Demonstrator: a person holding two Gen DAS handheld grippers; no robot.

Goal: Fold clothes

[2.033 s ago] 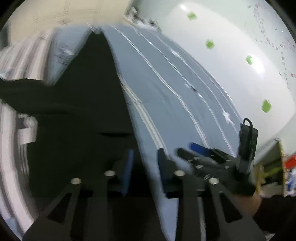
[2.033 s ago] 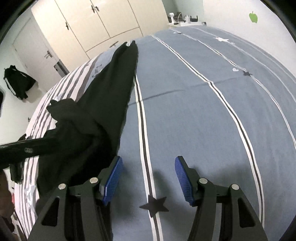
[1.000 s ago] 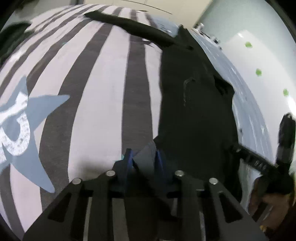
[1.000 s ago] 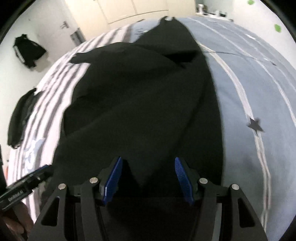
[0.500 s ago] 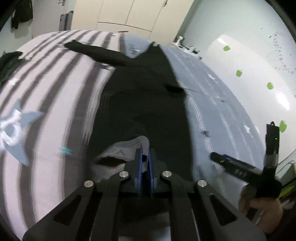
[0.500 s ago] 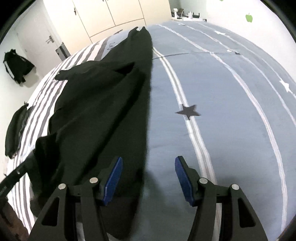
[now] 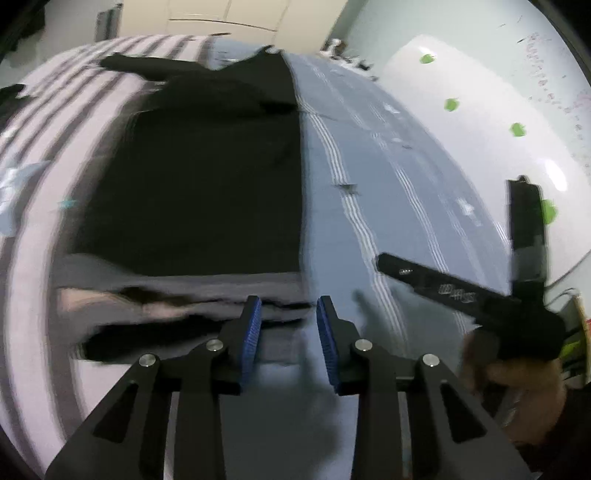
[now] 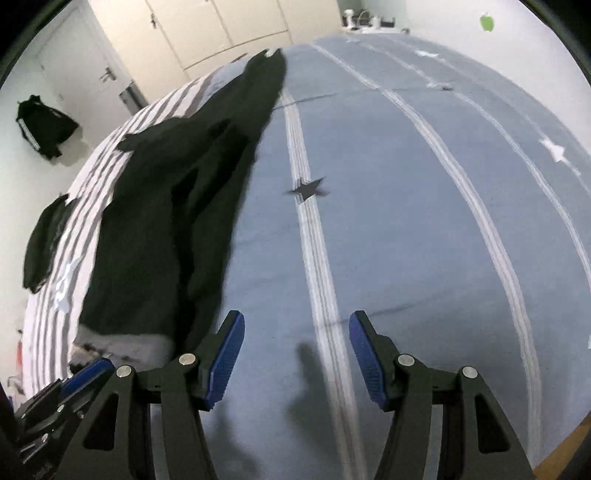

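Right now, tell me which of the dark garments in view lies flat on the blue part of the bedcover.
The large black garment by the left tool, its edge reaching the blue. The smaller dark garment droops off the striped side; the black jacket hangs on the wall.

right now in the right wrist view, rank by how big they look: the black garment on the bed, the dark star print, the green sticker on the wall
1. black garment, by far the largest
2. dark star print
3. green sticker, smallest, though it is farther off, so its true size is unsure
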